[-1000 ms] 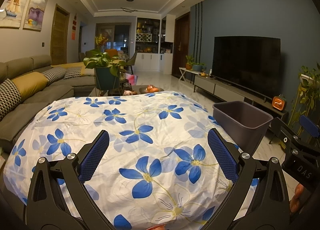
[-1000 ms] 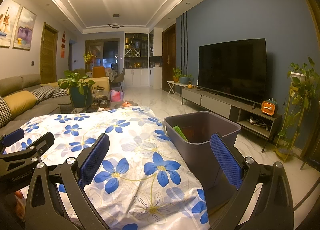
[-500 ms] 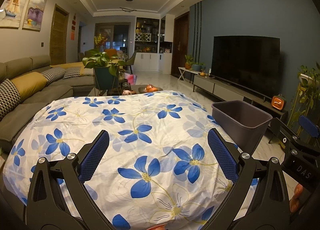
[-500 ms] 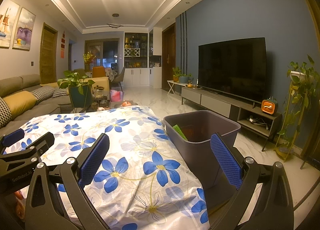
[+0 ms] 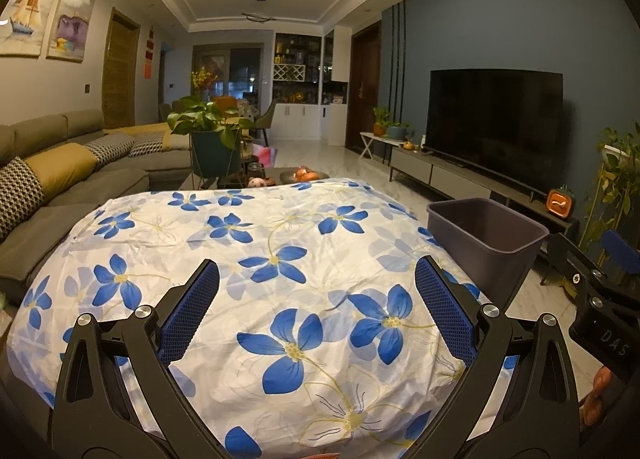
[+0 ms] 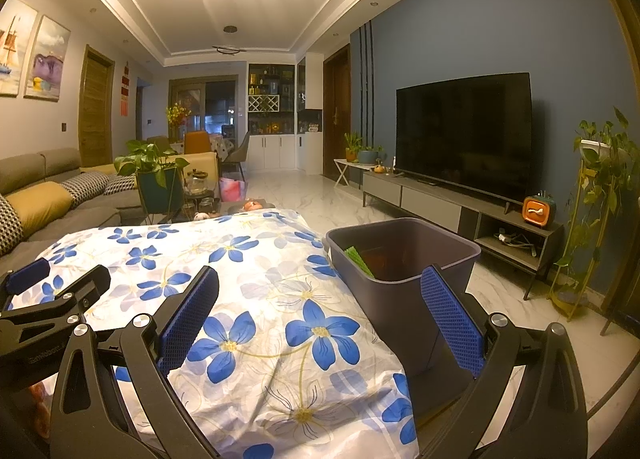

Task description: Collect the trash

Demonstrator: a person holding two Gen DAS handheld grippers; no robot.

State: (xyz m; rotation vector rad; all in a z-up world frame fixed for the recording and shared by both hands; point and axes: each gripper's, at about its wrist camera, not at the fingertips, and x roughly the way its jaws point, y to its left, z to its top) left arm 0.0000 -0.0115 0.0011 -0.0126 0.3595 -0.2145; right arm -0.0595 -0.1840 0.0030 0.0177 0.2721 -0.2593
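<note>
A dark grey bin (image 6: 404, 259) stands on the floor at the right edge of a table draped in a white cloth with blue flowers (image 6: 248, 271). Inside the bin I see a green piece of trash (image 6: 359, 260) and something brownish beside it. In the left wrist view the bin (image 5: 486, 237) shows only its rim and wall. My left gripper (image 5: 318, 309) hovers open over the cloth, holding nothing. My right gripper (image 6: 320, 317) is open too, its right finger in front of the bin's near wall. No loose trash shows on the cloth.
A grey sofa (image 5: 52, 183) with cushions runs along the left. A potted plant (image 5: 208, 139) and a low table with small items stand beyond the cloth. A TV (image 6: 464, 135) on a long cabinet lines the right wall, with a plant stand (image 6: 596, 211) on marble floor.
Both views shifted only very slightly; the grippers stay open and nothing on the cloth or in the bin moved.
</note>
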